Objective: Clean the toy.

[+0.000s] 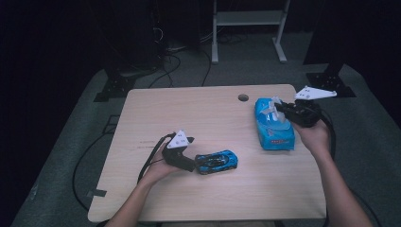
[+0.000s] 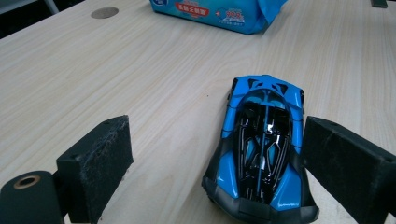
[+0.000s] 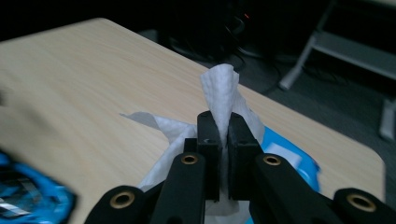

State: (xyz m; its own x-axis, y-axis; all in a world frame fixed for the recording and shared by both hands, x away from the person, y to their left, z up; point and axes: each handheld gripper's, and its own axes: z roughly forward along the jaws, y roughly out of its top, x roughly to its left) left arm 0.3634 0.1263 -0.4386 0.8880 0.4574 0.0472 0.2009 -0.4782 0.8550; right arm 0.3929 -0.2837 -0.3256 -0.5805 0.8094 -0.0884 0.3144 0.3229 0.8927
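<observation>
Two grippers work: the right gripper (image 3: 223, 154) pinches a crumpled white tissue (image 3: 220, 91) above its blue pack (image 1: 273, 124) near the surface's (image 1: 189, 113) right edge; the left gripper (image 2: 215, 163), jaws apart, straddles a glossy blue-and-black toy car (image 2: 261, 149).

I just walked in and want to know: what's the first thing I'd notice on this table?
A shiny blue toy car at the table's near side, sitting between the open jaws of the left gripper, close against one of them. Next, the white wipe pinched in the right gripper, pulled up out of the blue wipe pack at the far right.
</observation>
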